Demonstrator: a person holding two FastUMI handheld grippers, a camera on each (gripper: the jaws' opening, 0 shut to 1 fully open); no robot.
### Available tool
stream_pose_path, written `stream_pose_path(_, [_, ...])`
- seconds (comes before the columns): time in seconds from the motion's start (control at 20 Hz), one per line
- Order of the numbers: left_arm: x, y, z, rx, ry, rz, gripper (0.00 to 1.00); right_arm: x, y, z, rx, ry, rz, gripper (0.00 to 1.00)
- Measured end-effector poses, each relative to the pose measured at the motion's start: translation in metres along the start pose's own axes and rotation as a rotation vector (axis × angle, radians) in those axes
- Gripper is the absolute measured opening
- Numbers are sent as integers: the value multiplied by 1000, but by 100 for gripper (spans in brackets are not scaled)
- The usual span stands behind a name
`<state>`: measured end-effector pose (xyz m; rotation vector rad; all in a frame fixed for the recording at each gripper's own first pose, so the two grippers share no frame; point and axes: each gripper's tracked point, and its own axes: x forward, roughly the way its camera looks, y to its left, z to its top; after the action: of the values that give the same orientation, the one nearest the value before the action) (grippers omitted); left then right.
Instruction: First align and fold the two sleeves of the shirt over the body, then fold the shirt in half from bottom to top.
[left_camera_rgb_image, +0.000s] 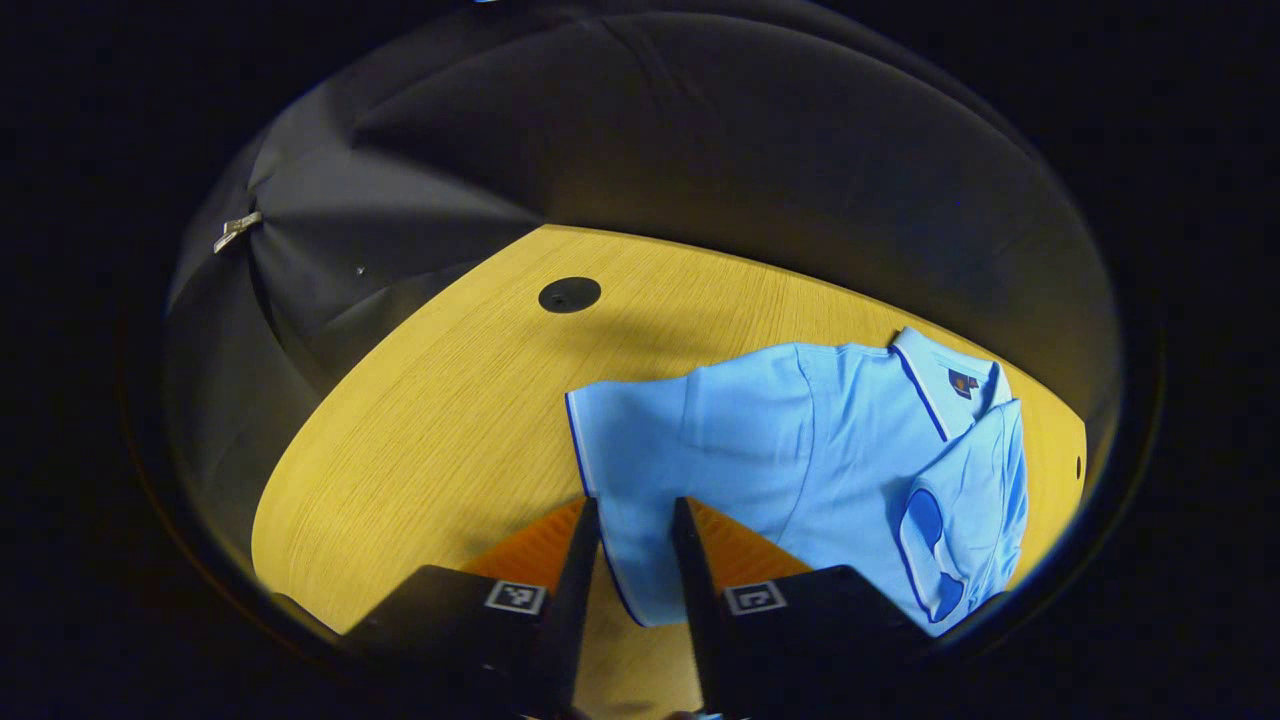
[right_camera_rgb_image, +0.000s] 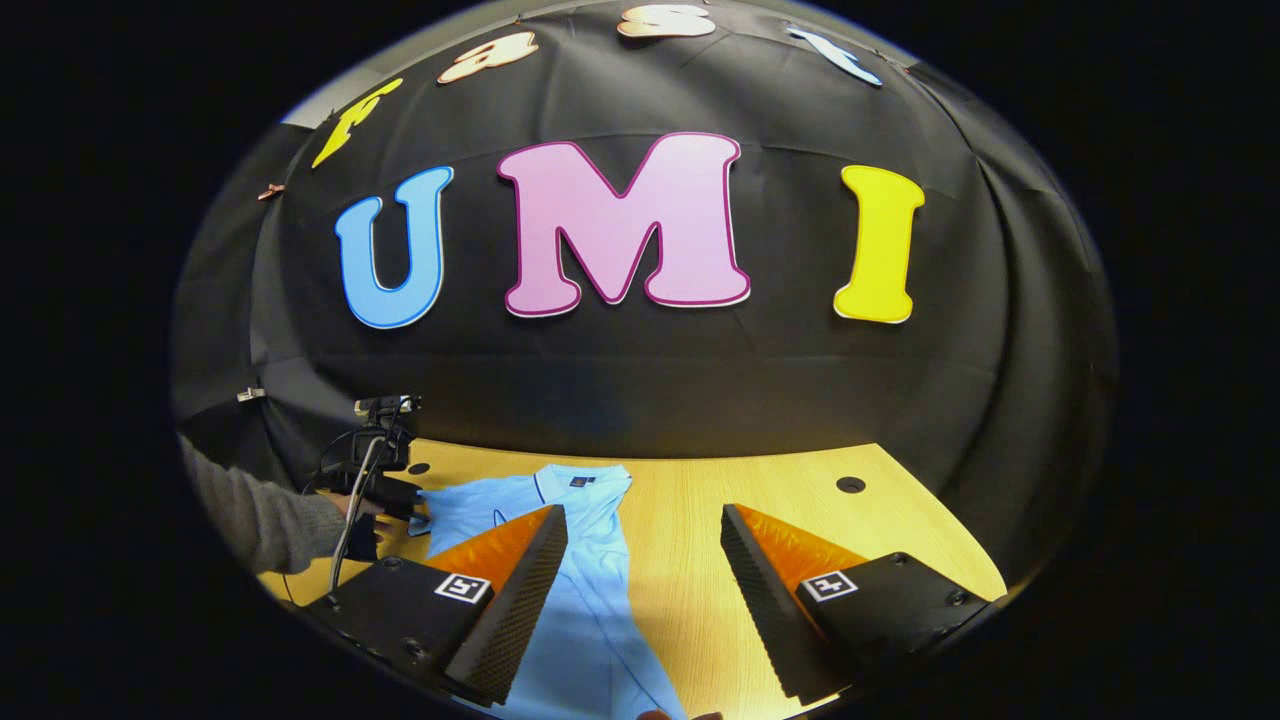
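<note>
Left sleeve fold starting; bottom fold not begun.
Shirt (left_camera_rgb_image: 800, 450) lies flat on the table (left_camera_rgb_image: 430, 420), collar at the far end. One sleeve (left_camera_rgb_image: 960, 520) already lies over the body. Left gripper (left_camera_rgb_image: 637, 520) nearly closed around the other sleeve's (left_camera_rgb_image: 640, 440) edge; firm contact unclear. Right gripper (right_camera_rgb_image: 640, 540) wide open, empty, above the table beside the shirt's edge.

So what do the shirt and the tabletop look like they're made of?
The shirt looks like a soft, matte light-blue knit, maybe cotton polo fabric: it drapes, creases and carries darker piping at collar and cuff. The tabletop looks like pale wood or wood-look laminate, smooth with fine straight grain lines and a faint sheen; which one, I cannot tell.
</note>
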<state>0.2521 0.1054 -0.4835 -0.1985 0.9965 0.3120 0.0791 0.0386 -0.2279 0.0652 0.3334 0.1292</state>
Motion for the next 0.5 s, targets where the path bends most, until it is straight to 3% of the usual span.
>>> stream_pose_path(0.05, [0,-2,-1,2,5,-4,39,0,-1,-1,0,2,-1,96])
stream_pose_path(0.1, [-1,-4,0,2,10,-17,35,-1,-1,-2,0,4,-1,96])
stream_pose_path(0.2, [-1,-7,2,-6,8,-32,14,-2,-4,-2,-4,4,-1,96])
stream_pose_path(0.35, [-3,-8,4,-25,1,-41,6,-4,-6,-3,-8,5,-1,96])
stream_pose_path(0.5, [-5,-10,4,-35,-5,-54,6,-8,-9,-5,-10,7,-1,96])
